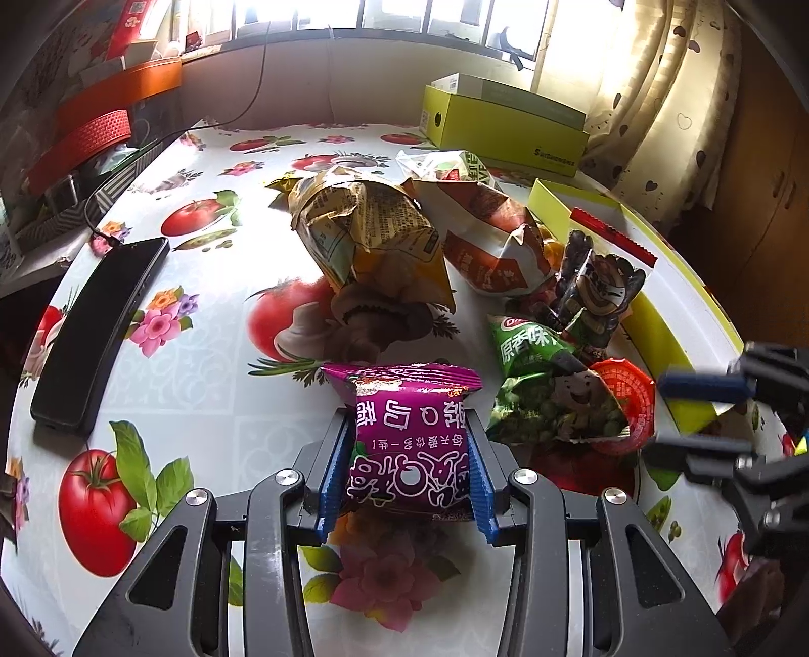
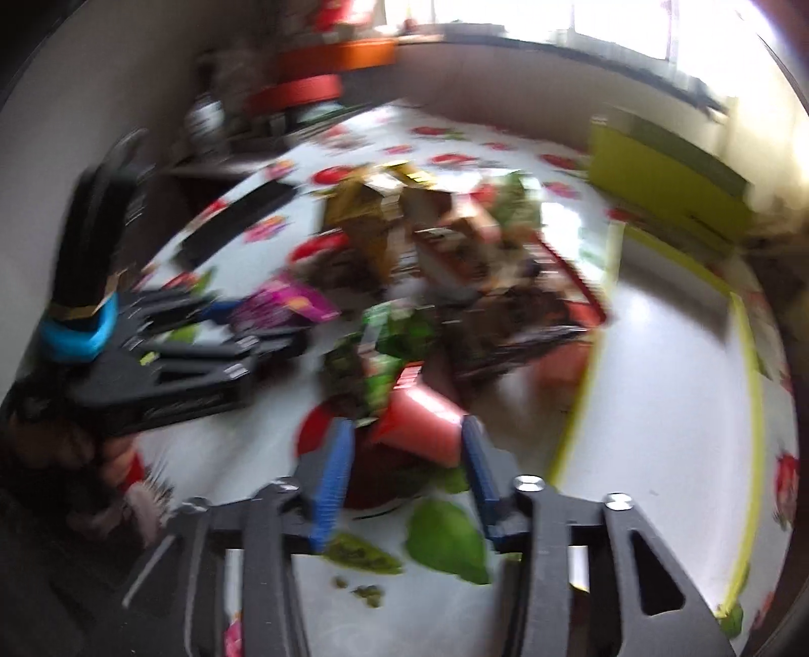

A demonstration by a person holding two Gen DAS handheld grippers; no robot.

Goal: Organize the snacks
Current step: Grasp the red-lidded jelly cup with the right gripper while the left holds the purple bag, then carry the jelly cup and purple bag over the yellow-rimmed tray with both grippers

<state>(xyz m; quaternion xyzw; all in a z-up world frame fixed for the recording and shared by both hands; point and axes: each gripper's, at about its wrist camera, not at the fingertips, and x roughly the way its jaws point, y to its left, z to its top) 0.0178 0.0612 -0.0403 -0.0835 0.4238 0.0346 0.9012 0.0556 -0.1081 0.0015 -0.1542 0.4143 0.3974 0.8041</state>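
Purple snack packet [image 1: 412,444] being clamped between left gripper [image 1: 410,457] fingers, lifted for sorting | right gripper [image 2: 404,475] fingers standing apart, nothing gripped, nearing red cup [image 2: 424,424] | yellow-green tray [image 1: 652,323] waiting beside pile on table [image 1: 212,364]

Place: a room in a home, judged from its furnishings.
Table [image 1: 212,354]: covered with an oilcloth printed with tomatoes and flowers.
Window [image 1: 384,15]: set behind the table's far edge; a heart-patterned curtain [image 1: 652,116] is hung at its right.
Shelves [image 1: 101,106]: crowded with red and orange boxes, past the table's left edge.
Household items: a phone [image 1: 96,333] is laid near the left edge; snack packets [image 1: 374,242] are heaped mid-table.
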